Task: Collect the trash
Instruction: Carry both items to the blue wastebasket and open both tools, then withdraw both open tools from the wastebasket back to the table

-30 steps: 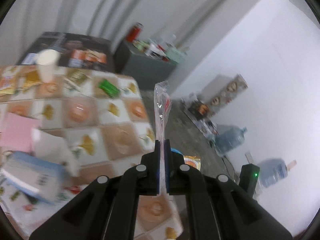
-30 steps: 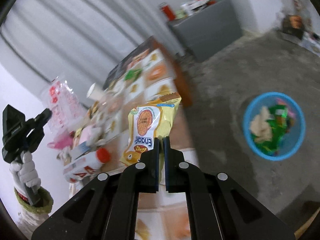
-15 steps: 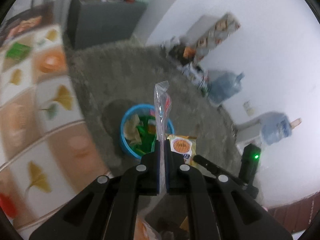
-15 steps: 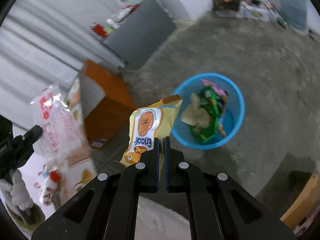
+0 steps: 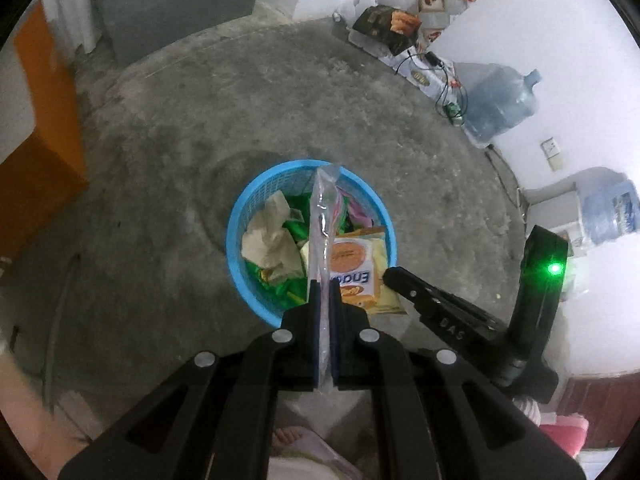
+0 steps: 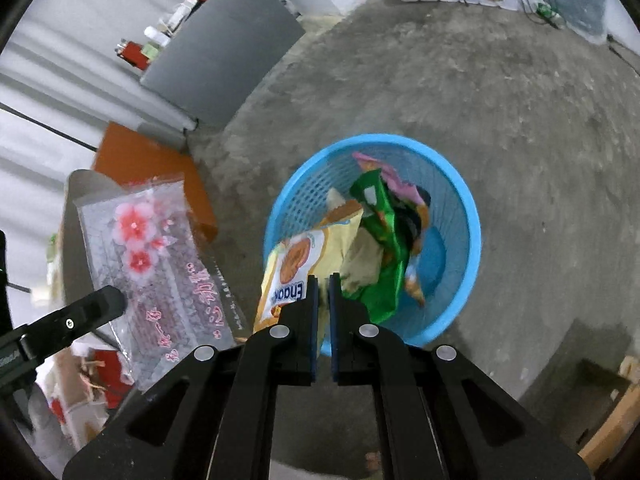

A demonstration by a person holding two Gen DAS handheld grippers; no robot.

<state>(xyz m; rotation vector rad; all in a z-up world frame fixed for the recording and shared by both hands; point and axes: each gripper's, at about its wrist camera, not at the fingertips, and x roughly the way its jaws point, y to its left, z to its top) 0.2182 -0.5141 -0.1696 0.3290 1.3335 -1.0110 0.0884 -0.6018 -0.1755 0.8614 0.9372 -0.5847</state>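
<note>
A blue plastic basket (image 5: pixel 248 216) (image 6: pixel 460 208) stands on the concrete floor with wrappers and crumpled paper inside. My left gripper (image 5: pixel 324 288) is shut on a clear plastic bag with pink flowers (image 5: pixel 324 216) and holds it edge-on above the basket. The same bag (image 6: pixel 160 264) shows flat at the left of the right wrist view. My right gripper (image 6: pixel 323 280) has its jaws a narrow gap apart. The yellow snack packet (image 6: pixel 296 264) (image 5: pixel 356 272) hangs at the tips of its fingers over the basket's near rim; whether it is still pinched is unclear.
A grey cabinet (image 6: pixel 224 48) stands against the far wall. An orange table side (image 5: pixel 44 120) is on the left. Water jugs (image 5: pixel 500 100) and boxes with cables (image 5: pixel 400 32) line the right wall. A cardboard box (image 6: pixel 616 420) lies at lower right.
Both grippers have swung from the table to above the blue basket. The right gripper's jaws have parted slightly and the yellow packet has tipped down toward the basket.
</note>
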